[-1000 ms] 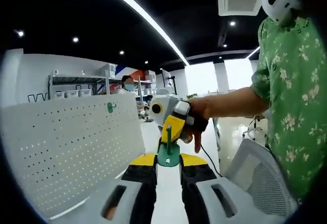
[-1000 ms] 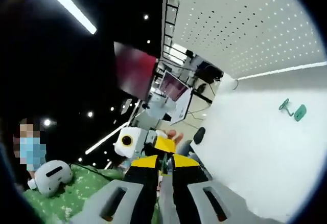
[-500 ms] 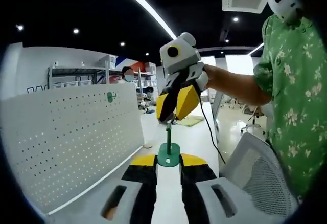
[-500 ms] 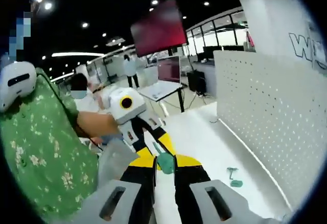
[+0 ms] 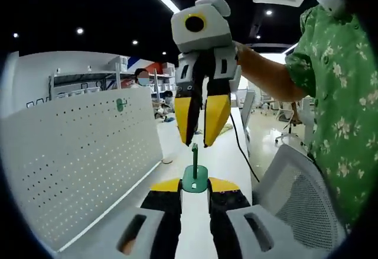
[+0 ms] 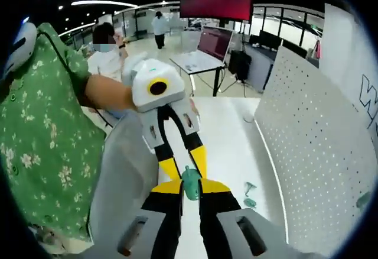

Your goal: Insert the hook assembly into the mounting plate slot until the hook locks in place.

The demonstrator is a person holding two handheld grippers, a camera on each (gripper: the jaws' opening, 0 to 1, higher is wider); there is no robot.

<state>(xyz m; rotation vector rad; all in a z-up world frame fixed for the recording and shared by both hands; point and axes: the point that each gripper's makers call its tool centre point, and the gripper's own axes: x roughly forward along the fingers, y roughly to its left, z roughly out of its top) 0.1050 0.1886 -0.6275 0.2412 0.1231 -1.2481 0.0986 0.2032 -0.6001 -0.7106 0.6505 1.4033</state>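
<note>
hook (image 5: 194,175) between jaws, pegboard (image 5: 77,158) left

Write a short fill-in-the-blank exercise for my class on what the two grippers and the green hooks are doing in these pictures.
1. The left gripper is shut on a ____ hook.
2. The right gripper hovers above it with jaws ____.
3. A second hook lies on the white ____.
4. The pegboard already carries ____ hook near its top.

Missing words: green; open; table; one

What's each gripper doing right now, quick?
Left gripper: shut on the green hook.
Right gripper: open, fingers spread above the hook's stem.
</note>
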